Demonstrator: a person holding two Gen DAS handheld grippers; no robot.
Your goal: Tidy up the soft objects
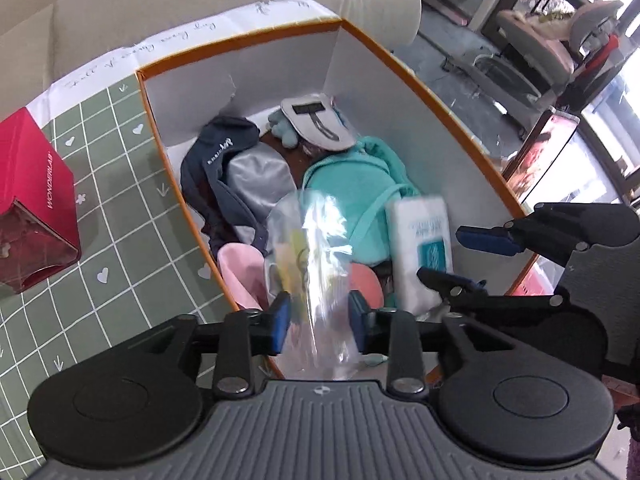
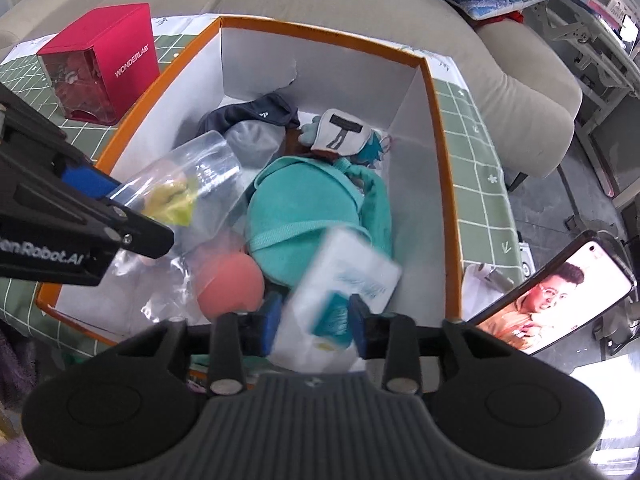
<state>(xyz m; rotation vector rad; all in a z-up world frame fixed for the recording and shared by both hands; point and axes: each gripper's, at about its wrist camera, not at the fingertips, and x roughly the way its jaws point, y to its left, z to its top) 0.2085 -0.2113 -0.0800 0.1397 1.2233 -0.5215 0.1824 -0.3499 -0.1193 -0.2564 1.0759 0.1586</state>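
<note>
An orange-rimmed white box point(image 1: 404, 80) point(image 2: 440, 128) holds soft things: a teal cloth bag point(image 1: 352, 184) point(image 2: 304, 208), a navy garment point(image 1: 216, 160) point(image 2: 260, 114), a grey-white plush piece point(image 1: 316, 122) point(image 2: 340, 130), a salmon-pink round item point(image 2: 230, 284) point(image 1: 366, 280). My left gripper point(image 1: 318, 318) is shut on a clear plastic bag point(image 1: 316, 248) point(image 2: 188, 184) with yellow contents, held over the box's near-left part. My right gripper point(image 2: 312, 322) is shut on a white and teal tissue pack point(image 2: 340, 284) point(image 1: 420, 236), held over the box's near-right part.
A red WONDERLAB box point(image 1: 32, 200) point(image 2: 100, 60) stands on the green grid tablecloth point(image 1: 112, 216) left of the box. A beige sofa point(image 2: 360, 12) lies behind. A phone point(image 2: 556, 300) showing a video leans at the right.
</note>
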